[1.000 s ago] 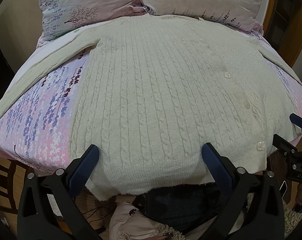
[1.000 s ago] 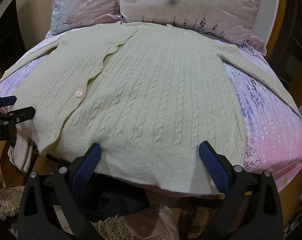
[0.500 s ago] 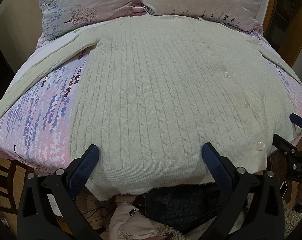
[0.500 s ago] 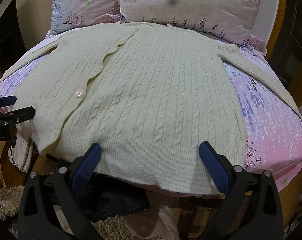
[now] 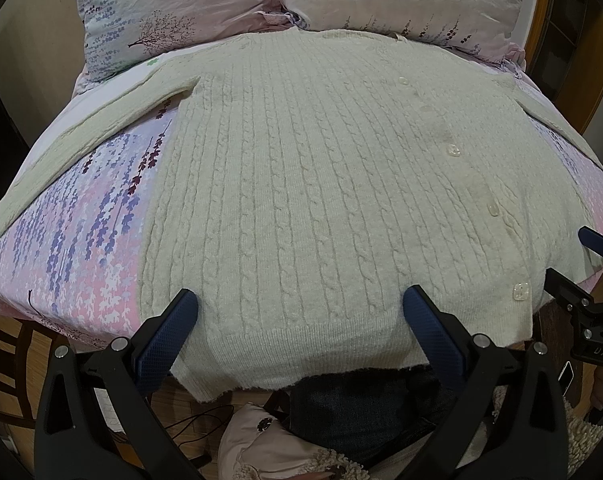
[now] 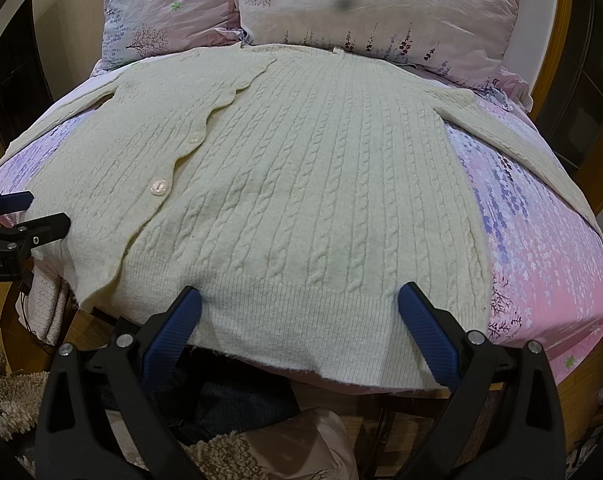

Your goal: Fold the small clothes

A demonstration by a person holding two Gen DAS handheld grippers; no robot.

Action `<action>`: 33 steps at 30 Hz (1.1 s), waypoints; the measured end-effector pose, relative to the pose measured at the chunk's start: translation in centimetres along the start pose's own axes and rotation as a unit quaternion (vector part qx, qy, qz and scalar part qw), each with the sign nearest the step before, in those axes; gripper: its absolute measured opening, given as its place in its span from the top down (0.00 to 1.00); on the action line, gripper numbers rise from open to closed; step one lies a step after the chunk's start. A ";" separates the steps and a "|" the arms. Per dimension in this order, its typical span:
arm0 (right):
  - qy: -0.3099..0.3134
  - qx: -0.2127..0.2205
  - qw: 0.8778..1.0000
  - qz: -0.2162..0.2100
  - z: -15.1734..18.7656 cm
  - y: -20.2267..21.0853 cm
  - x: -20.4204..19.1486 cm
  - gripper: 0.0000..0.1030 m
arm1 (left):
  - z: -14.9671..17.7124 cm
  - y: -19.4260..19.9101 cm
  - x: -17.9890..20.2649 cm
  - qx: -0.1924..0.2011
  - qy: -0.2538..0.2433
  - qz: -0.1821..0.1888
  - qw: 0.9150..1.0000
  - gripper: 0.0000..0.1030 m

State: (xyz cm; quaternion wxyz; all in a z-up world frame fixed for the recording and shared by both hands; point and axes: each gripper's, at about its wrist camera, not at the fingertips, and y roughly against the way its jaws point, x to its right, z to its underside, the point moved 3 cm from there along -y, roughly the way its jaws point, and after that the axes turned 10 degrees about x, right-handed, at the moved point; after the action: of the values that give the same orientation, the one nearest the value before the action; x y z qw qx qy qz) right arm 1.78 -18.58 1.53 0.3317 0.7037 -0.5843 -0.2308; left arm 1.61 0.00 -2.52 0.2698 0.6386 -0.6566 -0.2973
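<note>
A cream cable-knit cardigan (image 5: 309,184) lies flat and buttoned on the bed, sleeves spread out to both sides; it also shows in the right wrist view (image 6: 309,184). Its ribbed hem hangs over the near bed edge. My left gripper (image 5: 299,312) is open and empty, its blue pads over the hem's left half. My right gripper (image 6: 299,308) is open and empty over the hem's right half. The right gripper shows at the right edge of the left wrist view (image 5: 581,280), and the left gripper at the left edge of the right wrist view (image 6: 17,216).
The bed has a pink and purple floral sheet (image 5: 73,248). Two floral pillows (image 6: 373,4) lie at the head. A wooden bed frame (image 6: 557,32) runs along the right. A shaggy rug (image 6: 9,404) and clothing lie below the near edge.
</note>
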 end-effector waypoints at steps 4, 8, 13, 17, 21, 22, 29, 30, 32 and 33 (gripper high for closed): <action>0.000 0.000 1.000 0.000 0.0 0.0 0.0 0.04 | 0.0 0.0 0.0 0.000 0.000 0.000 1.000 0.01; 0.000 0.000 1.000 0.000 0.0 0.0 0.0 0.04 | 0.0 0.0 0.0 0.000 0.000 0.000 1.000 0.01; 0.000 0.000 1.000 0.000 0.0 0.0 0.0 0.03 | 0.0 0.0 0.0 0.000 0.000 0.000 1.000 0.01; 0.000 0.000 1.000 0.000 0.0 0.0 0.0 0.03 | 0.0 0.0 0.0 0.000 0.000 0.000 1.000 0.01; 0.000 0.000 1.000 0.000 0.0 -0.1 0.0 0.03 | 0.0 0.0 0.0 0.000 0.000 0.000 1.000 0.01; 0.000 0.000 1.000 0.000 0.0 -0.1 0.0 0.03 | 0.0 0.0 0.0 0.000 0.000 0.000 1.000 0.01; -0.001 -0.001 1.000 -0.001 -0.1 -0.1 -0.1 0.03 | 0.0 0.0 0.0 -0.002 0.000 0.000 1.000 0.01; -0.002 -0.001 1.000 -0.002 -0.1 -0.1 -0.1 0.03 | 0.0 0.0 0.0 -0.002 0.000 0.000 1.000 0.01; -0.004 -0.002 1.000 -0.004 -0.1 0.0 -0.1 0.03 | 0.0 0.2 0.1 -0.003 -0.001 0.000 1.000 0.01; -0.005 -0.002 1.000 -0.005 -0.2 -0.1 0.2 0.03 | 0.0 0.0 -0.1 -0.004 -0.001 0.000 1.000 0.01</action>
State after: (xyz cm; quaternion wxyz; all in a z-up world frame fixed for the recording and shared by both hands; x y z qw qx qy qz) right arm 1.99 -18.68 1.64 0.3287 0.7049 -0.5819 -0.2375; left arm 1.62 0.12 -2.49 0.2718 0.6368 -0.6559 -0.3007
